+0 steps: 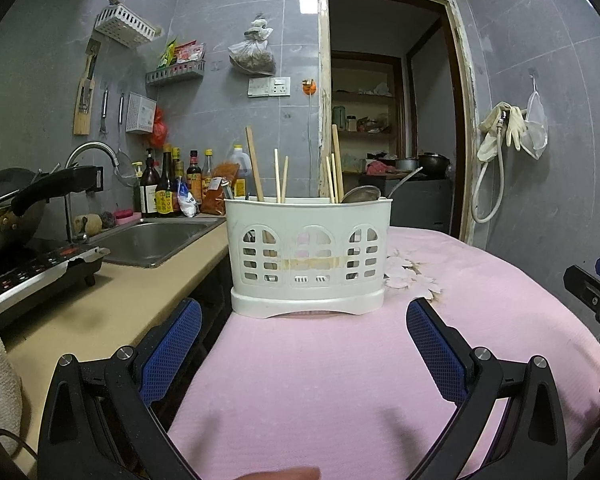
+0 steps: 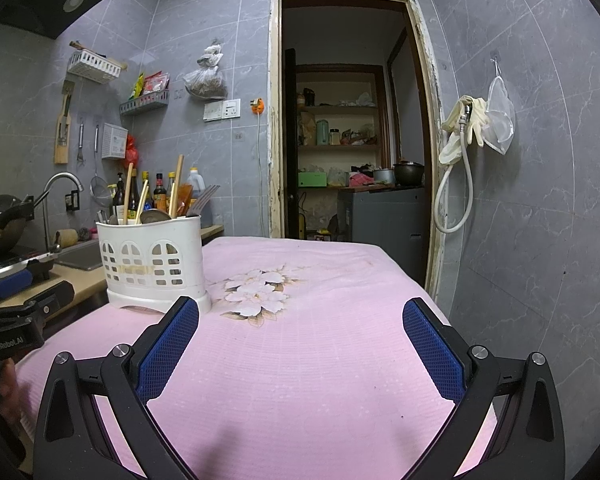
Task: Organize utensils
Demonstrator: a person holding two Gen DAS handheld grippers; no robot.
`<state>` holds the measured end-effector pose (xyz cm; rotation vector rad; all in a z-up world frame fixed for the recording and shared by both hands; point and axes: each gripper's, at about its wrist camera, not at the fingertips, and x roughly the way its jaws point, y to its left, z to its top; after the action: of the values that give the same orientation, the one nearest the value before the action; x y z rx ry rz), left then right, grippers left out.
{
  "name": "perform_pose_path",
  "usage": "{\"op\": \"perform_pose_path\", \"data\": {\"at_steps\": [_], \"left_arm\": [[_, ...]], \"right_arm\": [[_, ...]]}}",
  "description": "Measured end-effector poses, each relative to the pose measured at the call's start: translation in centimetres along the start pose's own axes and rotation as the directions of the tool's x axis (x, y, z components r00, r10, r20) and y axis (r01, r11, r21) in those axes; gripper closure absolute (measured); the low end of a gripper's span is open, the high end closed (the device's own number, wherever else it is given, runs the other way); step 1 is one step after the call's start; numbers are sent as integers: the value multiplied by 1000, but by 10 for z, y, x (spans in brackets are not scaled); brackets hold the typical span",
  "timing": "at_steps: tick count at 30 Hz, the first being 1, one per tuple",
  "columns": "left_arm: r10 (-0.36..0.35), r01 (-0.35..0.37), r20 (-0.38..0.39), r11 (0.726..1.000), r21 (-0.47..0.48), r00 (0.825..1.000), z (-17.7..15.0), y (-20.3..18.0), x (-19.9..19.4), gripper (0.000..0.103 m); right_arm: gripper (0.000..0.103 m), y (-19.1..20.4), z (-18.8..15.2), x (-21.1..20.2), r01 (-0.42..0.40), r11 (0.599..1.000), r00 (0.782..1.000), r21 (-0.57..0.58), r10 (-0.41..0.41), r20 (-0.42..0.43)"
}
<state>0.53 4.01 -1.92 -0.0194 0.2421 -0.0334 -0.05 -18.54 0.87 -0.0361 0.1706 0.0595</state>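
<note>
Gaping tongs (image 1: 304, 334), perforated plastic caddy (image 1: 308, 256)

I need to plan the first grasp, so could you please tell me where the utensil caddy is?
The caddy stands dead ahead in the left wrist view, at the pink cloth's edge nearest the sink.

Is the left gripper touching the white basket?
Apart. The left wrist view shows pink cloth between the open left gripper and the basket.
</note>
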Motion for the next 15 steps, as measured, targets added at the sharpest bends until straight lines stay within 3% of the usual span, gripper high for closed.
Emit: {"op": "perform_pose_path", "data": {"at_steps": [15], "left_arm": [[8,-8,-3,1000,11,1000,-1,0,3,2]], "right_arm": [[0,2,0,0,1,1000,1000,0,-1,0]]}}
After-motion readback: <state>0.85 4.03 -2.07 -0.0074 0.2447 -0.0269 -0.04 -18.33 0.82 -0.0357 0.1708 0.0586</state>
